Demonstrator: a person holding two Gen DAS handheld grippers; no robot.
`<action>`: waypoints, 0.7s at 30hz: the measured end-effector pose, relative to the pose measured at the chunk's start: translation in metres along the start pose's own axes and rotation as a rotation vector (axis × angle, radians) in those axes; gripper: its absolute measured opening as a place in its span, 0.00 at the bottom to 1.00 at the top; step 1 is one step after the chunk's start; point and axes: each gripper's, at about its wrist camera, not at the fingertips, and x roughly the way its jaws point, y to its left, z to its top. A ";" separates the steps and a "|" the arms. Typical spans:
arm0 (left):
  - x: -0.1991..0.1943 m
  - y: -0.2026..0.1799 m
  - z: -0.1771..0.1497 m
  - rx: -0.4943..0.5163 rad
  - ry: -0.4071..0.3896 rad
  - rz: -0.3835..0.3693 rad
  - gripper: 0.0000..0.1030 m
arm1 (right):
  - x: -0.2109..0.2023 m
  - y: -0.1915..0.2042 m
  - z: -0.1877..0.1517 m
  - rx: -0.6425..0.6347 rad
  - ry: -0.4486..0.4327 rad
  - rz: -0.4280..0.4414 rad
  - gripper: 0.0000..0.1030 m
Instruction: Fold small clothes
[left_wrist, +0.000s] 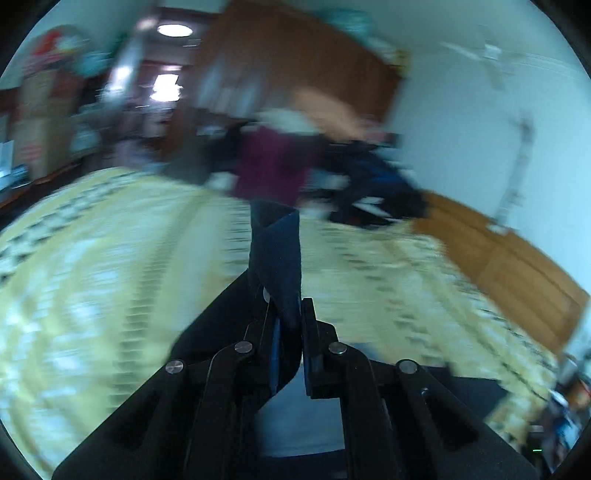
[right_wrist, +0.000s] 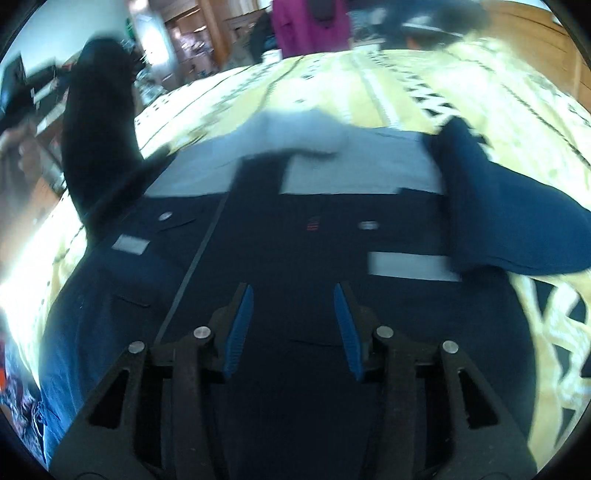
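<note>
Right wrist view: shirt (right_wrist: 295, 236) lies flat on bedspread (right_wrist: 369, 85), bare bedspread beyond collar. Right gripper (right_wrist: 293, 325) spread above shirt. Left gripper (left_wrist: 290, 325) pinches sleeve (left_wrist: 275, 254), raised off bedspread.

Both tongs (left_wrist: 291, 325) (right_wrist: 293, 325) are black linkages with silver pivot pins and blue pads.
</note>
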 end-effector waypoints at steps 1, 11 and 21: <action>0.014 -0.037 -0.003 0.021 0.007 -0.088 0.10 | -0.007 -0.010 -0.002 0.015 -0.009 -0.011 0.43; 0.054 -0.162 -0.097 0.097 0.256 -0.341 0.36 | -0.018 -0.070 0.005 0.077 -0.016 -0.013 0.54; -0.041 -0.035 -0.104 0.094 0.240 0.130 0.47 | 0.031 -0.052 0.087 -0.002 -0.074 0.123 0.52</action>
